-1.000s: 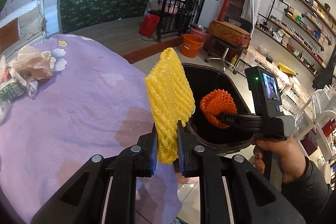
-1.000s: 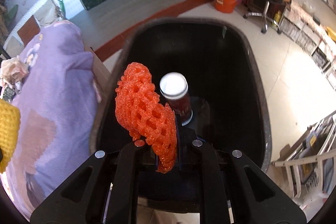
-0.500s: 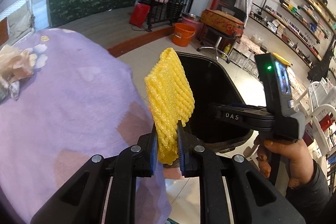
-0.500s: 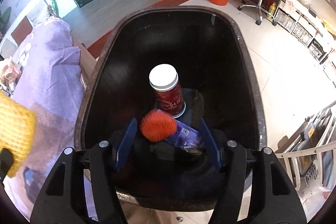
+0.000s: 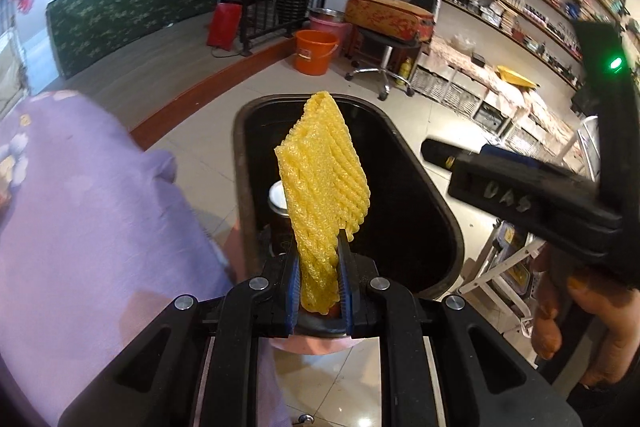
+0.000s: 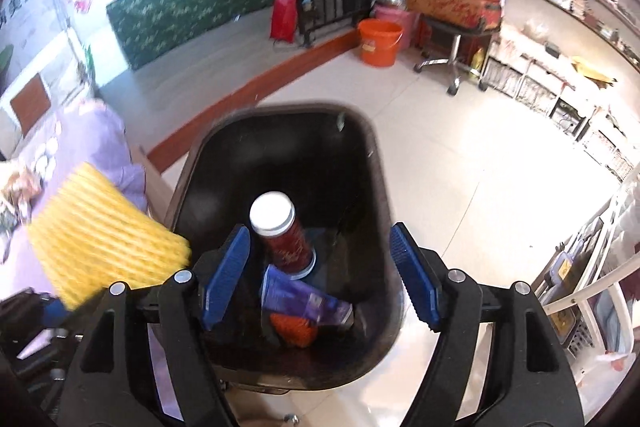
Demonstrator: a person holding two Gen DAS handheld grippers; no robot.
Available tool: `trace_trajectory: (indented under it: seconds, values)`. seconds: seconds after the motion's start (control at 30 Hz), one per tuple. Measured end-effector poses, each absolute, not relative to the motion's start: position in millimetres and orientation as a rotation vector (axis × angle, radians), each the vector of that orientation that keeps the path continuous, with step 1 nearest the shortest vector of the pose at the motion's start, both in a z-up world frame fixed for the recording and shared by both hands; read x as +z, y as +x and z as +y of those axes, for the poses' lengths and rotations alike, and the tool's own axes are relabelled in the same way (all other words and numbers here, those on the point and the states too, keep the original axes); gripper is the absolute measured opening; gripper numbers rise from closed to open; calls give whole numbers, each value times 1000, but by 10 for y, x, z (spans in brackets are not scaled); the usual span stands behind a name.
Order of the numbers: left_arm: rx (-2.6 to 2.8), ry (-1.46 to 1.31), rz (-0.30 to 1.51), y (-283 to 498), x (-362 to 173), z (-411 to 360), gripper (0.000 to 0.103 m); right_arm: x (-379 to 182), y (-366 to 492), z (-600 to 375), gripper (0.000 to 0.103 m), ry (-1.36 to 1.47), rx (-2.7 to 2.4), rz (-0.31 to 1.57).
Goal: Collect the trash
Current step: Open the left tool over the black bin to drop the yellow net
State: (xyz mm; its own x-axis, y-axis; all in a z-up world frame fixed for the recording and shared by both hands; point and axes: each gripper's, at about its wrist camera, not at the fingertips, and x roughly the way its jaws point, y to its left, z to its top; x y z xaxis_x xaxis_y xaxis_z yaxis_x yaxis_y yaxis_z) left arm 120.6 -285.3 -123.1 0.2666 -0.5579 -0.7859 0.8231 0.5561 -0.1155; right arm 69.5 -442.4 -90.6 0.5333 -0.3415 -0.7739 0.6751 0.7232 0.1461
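My left gripper [image 5: 319, 255] is shut on a yellow foam fruit net [image 5: 324, 179] that stands up over the near rim of the black trash bin [image 5: 448, 223]. The same yellow net [image 6: 100, 231] shows blurred at the left of the right wrist view, beside the bin [image 6: 372, 147]. My right gripper [image 6: 318, 267] hangs above the bin, its jaws opening with nothing between them. Down in the bin lie an orange foam net [image 6: 294, 329], a purple packet [image 6: 308, 301] and a red canister with a white lid [image 6: 280, 231].
A table under a purple flowered cloth [image 5: 80, 219] stands left of the bin, with crumpled wrappers [image 6: 16, 195] on its far part. An orange bucket [image 5: 314, 51], a stool and shelves stand on the tiled floor behind. A white rack [image 6: 592, 287] is right of the bin.
The right gripper let go of the orange net, which dropped into the bin, and then rose with its jaws spread. The left gripper carried the yellow net from above the table to over the bin.
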Motion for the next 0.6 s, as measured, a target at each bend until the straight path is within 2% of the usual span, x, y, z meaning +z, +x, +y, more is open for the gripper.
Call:
trace_trajectory:
  seconds: [0.43, 0.5, 0.53, 0.57, 0.6]
  values:
    - [-1000, 476, 955, 1187, -1502, -3251, 17, -672, 361, -4622, 75, 497, -732, 674]
    - [-1001, 491, 948, 1167, -1502, -3264, 29, -670, 354, -4637, 75, 500, -738, 673]
    - [-1006, 492, 938, 1152, -1490, -3254, 50, -670, 343, -4649, 75, 502, -740, 673]
    - [-1011, 486, 922, 1131, -1468, -3231, 65, -667, 332, -4655, 76, 503, -743, 671]
    - [-1017, 473, 902, 1112, -1439, -3207, 67, -663, 328, -4662, 76, 502, -745, 670]
